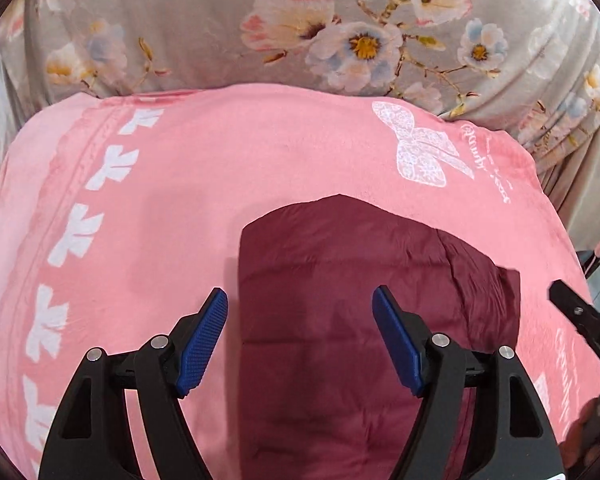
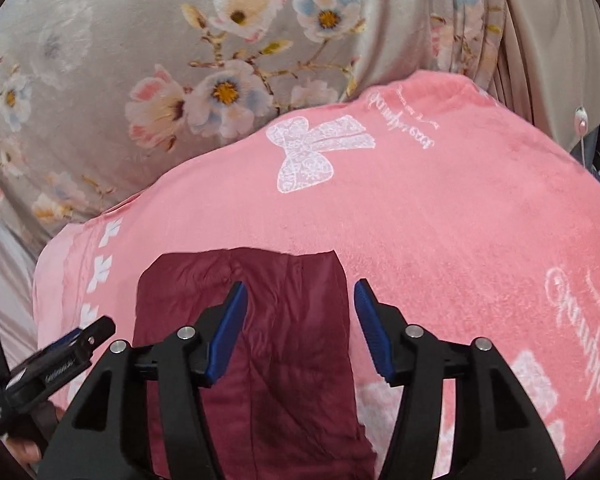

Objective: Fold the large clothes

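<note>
A dark maroon quilted garment (image 1: 340, 280) lies folded flat on a pink blanket (image 1: 180, 200); it also shows in the right wrist view (image 2: 292, 320). My left gripper (image 1: 300, 300) is open and empty above the garment's left part. My right gripper (image 2: 298, 296) is open and empty above the garment's right edge. The right gripper's finger shows at the right edge of the left wrist view (image 1: 580, 316). The left gripper shows at the lower left of the right wrist view (image 2: 60, 356). The garment's near end is hidden under the grippers.
The pink blanket (image 2: 460, 220) carries white bow prints and script. It lies on a grey floral sheet (image 1: 300, 32) that also shows in the right wrist view (image 2: 140, 60). Beige pleated fabric (image 2: 540, 40) hangs at the far right.
</note>
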{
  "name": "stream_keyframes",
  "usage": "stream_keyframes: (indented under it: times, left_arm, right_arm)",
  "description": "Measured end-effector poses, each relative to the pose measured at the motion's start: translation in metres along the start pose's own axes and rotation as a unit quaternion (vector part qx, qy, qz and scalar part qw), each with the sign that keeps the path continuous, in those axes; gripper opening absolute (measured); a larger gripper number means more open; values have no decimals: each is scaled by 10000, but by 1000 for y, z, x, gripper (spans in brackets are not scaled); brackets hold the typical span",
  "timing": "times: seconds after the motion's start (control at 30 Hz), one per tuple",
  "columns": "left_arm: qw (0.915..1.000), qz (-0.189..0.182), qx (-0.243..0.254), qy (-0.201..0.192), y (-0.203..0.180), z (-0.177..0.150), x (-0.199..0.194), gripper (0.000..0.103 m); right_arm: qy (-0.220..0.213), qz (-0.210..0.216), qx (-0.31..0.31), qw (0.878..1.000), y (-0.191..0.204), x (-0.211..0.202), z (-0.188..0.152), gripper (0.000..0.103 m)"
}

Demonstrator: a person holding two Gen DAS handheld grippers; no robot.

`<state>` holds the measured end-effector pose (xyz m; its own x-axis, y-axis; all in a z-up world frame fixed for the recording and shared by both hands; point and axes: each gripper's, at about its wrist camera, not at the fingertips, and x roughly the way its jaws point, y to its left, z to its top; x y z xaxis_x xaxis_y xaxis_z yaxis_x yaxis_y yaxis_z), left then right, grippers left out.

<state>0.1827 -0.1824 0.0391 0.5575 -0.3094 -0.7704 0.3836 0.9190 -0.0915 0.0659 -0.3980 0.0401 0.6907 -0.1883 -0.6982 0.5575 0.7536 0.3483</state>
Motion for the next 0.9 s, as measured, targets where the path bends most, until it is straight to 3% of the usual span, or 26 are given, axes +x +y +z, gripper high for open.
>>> stream_keyframes:
  times: [0.17,0.2,0.27,0.37,0.53,0.9]
  left_arm:
    - [9998,44,-27,204,-7,11,35,72]
    - [9997,77,-1,236,-10,10,43,72]
    - [9994,79,56,328,-15,11,56,72]
    - [9990,132,174,378,-22,8,74,72]
    - [9985,260,415,245,-31,-2,96,79]
    - [9982,456,391,-81,-38,-11,117,93]
  right_arm:
    - [355,-152,110,9992,-2,44,-4,50]
    - [420,-136,91,9990,-1,52,-6,45]
    - [503,-177,-11,9986,1,67,-13,25]
    - [530,-253,-261,9979,4,81,-19,15]
    - [585,-354,-365,9970,1,102,-28,14]
    - [437,-361,-424,9975,-4,127,-40,13]
